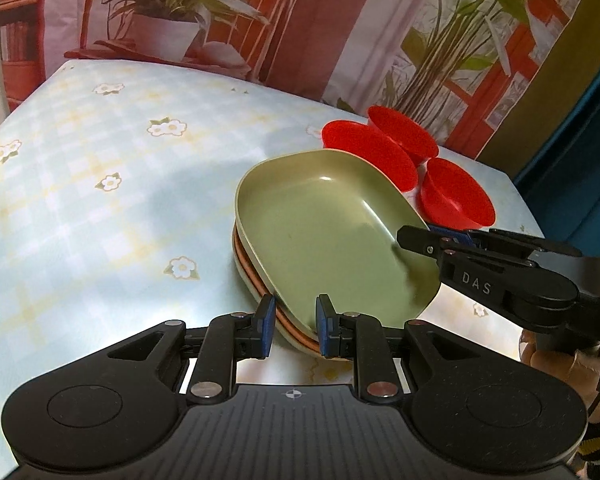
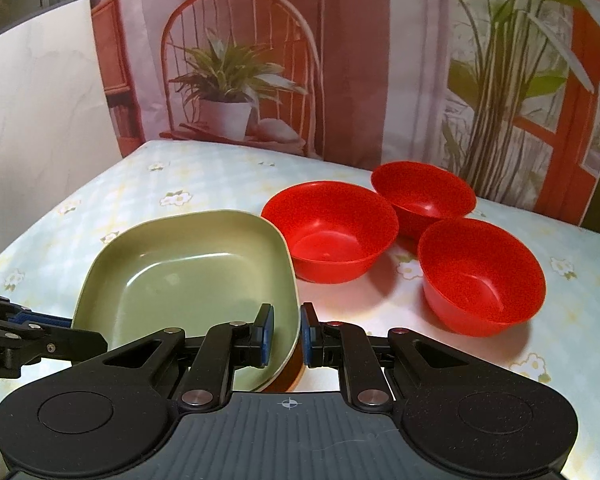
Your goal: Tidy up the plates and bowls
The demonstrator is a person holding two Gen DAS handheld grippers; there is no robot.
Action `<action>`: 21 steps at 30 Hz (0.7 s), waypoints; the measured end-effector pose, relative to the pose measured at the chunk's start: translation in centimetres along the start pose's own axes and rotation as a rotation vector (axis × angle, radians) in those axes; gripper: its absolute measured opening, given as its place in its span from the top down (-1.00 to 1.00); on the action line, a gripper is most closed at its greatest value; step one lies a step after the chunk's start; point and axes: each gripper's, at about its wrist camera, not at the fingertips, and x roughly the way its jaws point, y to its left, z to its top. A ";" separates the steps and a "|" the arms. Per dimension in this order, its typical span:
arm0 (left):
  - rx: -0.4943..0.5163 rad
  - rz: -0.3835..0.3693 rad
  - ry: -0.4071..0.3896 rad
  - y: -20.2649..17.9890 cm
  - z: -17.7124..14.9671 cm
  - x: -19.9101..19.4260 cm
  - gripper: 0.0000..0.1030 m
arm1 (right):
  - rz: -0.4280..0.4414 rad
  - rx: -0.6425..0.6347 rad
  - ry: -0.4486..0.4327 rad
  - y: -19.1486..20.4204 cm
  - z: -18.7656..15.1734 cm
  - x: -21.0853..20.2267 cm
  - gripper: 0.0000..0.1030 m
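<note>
A stack of squarish plates stands on the table, a green plate (image 1: 332, 232) on top, with orange and cream plates under it. It also shows in the right wrist view (image 2: 188, 276). My left gripper (image 1: 294, 330) straddles the near rim of the stack, pads close on both sides. My right gripper (image 2: 287, 330) straddles the right rim of the green plate; it shows in the left wrist view (image 1: 428, 236). Three red bowls (image 2: 328, 232) (image 2: 422, 194) (image 2: 480, 276) stand beside the stack.
The table (image 1: 100, 200) has a pale blue checked cloth with flowers. A printed backdrop (image 2: 240, 80) with a chair and plants hangs behind the far edge. A white wall (image 2: 40, 120) is at the left.
</note>
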 end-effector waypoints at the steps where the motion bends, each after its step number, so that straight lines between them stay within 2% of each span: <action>1: -0.002 -0.002 0.002 0.0 0.0 0.0 0.56 | -0.001 -0.006 0.000 0.1 0.0 0.1 0.74; 10: -0.002 -0.008 0.018 -0.2 -0.1 0.5 0.55 | -0.025 -0.040 0.012 0.5 -0.3 0.8 0.74; 21: -0.019 -0.009 -0.009 0.1 -0.2 0.0 0.50 | -0.037 -0.022 0.009 0.1 -1.0 0.6 0.72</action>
